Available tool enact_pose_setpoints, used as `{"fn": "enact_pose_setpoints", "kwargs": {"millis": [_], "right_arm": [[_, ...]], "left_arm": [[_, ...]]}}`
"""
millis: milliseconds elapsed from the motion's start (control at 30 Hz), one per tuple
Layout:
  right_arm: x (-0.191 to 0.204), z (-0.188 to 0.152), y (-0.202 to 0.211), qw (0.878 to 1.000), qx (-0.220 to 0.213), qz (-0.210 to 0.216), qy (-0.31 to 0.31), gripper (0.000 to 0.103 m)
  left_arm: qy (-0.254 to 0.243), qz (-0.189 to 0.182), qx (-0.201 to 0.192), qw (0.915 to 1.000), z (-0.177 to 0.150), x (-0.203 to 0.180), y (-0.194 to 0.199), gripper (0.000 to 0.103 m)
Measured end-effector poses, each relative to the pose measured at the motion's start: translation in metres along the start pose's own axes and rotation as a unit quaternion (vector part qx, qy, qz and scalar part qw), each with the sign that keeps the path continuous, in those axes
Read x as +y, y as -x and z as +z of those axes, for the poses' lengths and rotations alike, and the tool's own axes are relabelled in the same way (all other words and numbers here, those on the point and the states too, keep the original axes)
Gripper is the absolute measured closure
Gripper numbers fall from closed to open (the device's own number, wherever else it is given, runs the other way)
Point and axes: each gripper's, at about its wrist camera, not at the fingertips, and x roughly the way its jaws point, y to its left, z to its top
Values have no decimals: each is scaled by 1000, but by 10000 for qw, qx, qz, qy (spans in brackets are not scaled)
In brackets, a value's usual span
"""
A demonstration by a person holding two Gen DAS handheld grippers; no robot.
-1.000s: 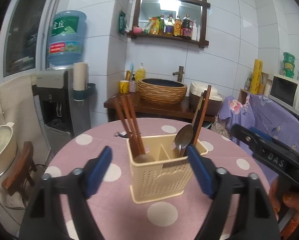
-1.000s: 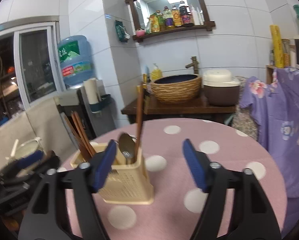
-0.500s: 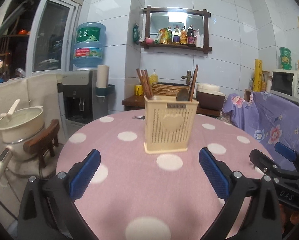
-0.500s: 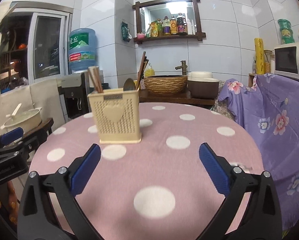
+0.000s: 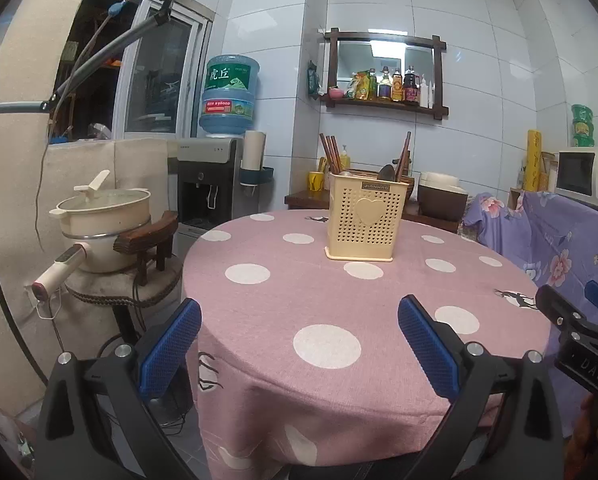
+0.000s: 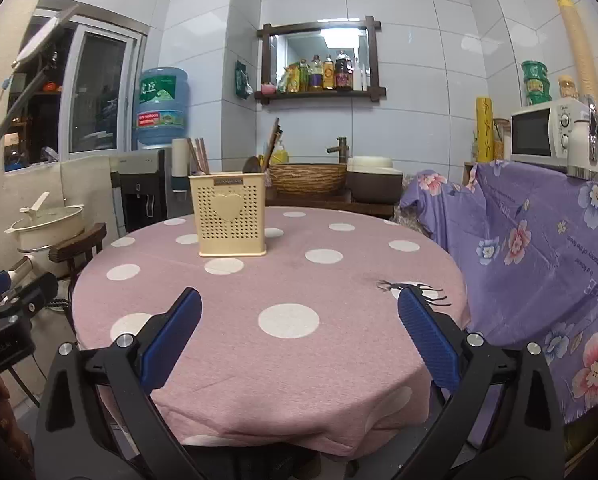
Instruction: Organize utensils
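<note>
I have the round table point(image 5: 339, 320) under its pink polka-dot cloth filling both views, and I take it as my landmark. The cream perforated utensil holder point(image 5: 364, 220) stands upright toward the table's far side, clear of every edge, with a raised heart on its near wall. In it, dark wooden chopsticks point(image 5: 330, 152) lean up from the left compartment; a spoon point(image 5: 386, 172) and a long brown handle point(image 5: 404, 156) rise from the right one. I see no loose utensils on the cloth, so I judge the sorting finished.

My left gripper point(image 5: 299, 344) sits at the table's near edge, its blue pads wide apart with only cloth between them. My right gripper point(image 6: 299, 332) is likewise at the near edge, spread just as wide and empty.

Risks from here, as I judge them: the cloth hangs loose over the near rim, so a finger catching its folds could drag the cloth and tip the tall, narrow holder. Its long sticks make it top-heavy. The floral drape point(image 6: 539, 248) right of the table could snag the right gripper.
</note>
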Motion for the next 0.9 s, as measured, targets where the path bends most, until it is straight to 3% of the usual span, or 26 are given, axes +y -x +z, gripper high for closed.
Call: {"fn": "enact_pose_setpoints", "kwargs": {"millis": [167, 900], "right_arm": [[10, 1, 9, 9998, -28, 170, 107, 6], [9, 1, 10, 9998, 30, 180, -5, 6]], "left_arm": [[31, -69, -118, 9999, -2, 0, 10, 5], [-10, -80, -167, 9998, -3, -2, 14, 5]]}}
